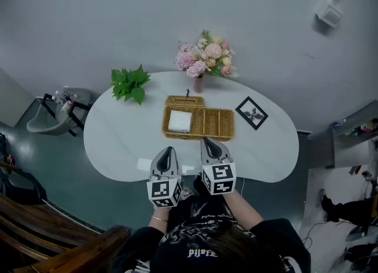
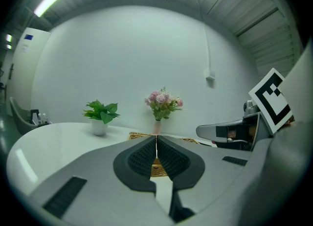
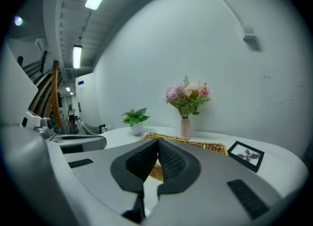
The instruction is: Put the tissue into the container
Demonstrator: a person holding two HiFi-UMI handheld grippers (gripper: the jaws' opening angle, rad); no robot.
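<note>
Tissue [image 1: 179,121], a white square, lies in the left compartment of the basket [image 1: 227,125]. The basket sits in the middle of the white worktop [image 1: 118,142], and its other compartments to the right look bare. We hold both grippers over the near edge, side by side and well short of the basket, pointing toward it. On the left gripper [image 1: 167,149] we see the jaws pressed together with nothing between them. The right gripper [image 1: 207,142] also has its jaws closed and empty, its tip a little nearer the basket. Past the basket, a green plant [image 1: 130,83] stands at the far left. A vase of pink flowers [image 1: 205,59] stands at the far edge, just behind the basket. A black picture frame [image 1: 251,113] lies flat just right of the basket.
</note>
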